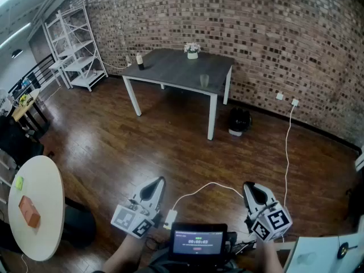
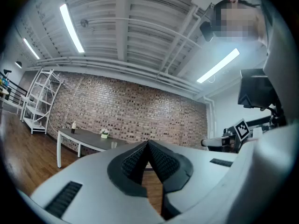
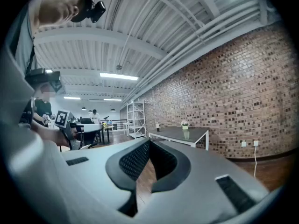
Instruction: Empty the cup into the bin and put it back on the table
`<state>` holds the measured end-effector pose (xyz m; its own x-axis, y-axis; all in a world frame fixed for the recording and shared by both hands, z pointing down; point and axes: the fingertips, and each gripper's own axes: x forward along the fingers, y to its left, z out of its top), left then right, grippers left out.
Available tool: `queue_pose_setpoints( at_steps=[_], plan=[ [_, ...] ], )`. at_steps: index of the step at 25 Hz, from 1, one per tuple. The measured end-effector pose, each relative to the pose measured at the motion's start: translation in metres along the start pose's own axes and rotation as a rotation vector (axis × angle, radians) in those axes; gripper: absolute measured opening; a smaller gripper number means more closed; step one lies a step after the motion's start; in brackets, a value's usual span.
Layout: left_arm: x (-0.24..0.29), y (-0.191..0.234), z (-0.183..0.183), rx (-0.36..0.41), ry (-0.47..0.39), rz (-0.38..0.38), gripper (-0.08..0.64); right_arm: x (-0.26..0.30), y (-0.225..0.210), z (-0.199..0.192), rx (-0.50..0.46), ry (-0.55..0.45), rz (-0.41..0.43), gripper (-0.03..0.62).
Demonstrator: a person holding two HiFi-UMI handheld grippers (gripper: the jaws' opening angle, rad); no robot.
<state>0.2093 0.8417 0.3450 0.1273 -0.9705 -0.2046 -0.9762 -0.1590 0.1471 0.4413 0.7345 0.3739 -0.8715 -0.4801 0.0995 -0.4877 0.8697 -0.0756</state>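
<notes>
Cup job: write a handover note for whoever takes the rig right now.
Left tool: shut, empty, far from the table.
Right tool: shut, empty, equally far away.
Cup: upright near the table's front edge; contents too small to see.
Bin: on the floor, right of the table.
Done: nothing looks started.
Left: walk over, grip cup, tip it into bin, set it back.

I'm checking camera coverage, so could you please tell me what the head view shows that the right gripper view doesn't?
Only the head view: the black bin on the floor beside the grey table, and an orange block. Only the right gripper view: ceiling lights and a distant person. Both: the grey table, clear cup, potted flowers and white shelf.
</notes>
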Motion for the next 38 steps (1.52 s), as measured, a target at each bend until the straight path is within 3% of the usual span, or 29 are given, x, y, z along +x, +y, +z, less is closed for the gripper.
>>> queue_pose_setpoints(
  at_steps=[8,14,21,31,33,38],
  plan=[
    [0.049,0.074,0.015,-0.018,-0.019,-0.028,-0.009,0.081,-0.013,0.021,-0.031,0.026,-0.034,0.002],
    [0.082,0.124,0.006,-0.044,0.027,-0.056,-0.009,0.137,-0.02,0.028,-0.043,0.04,-0.043,0.002],
    [0.116,0.15,0.007,-0.094,0.001,-0.044,-0.009,0.179,-0.04,0.035,-0.042,0.053,-0.026,0.002],
    [0.21,0.184,0.005,-0.001,-0.002,-0.039,-0.009,0.252,-0.121,0.056,-0.022,0.013,-0.007,0.002],
    [0.233,0.179,0.008,0.025,0.001,-0.087,-0.009,0.261,-0.136,0.059,-0.023,0.008,0.0,0.002],
    [0.321,0.136,0.014,0.145,0.045,-0.325,-0.009,0.273,-0.18,0.065,-0.014,-0.004,-0.008,0.002]
  ],
)
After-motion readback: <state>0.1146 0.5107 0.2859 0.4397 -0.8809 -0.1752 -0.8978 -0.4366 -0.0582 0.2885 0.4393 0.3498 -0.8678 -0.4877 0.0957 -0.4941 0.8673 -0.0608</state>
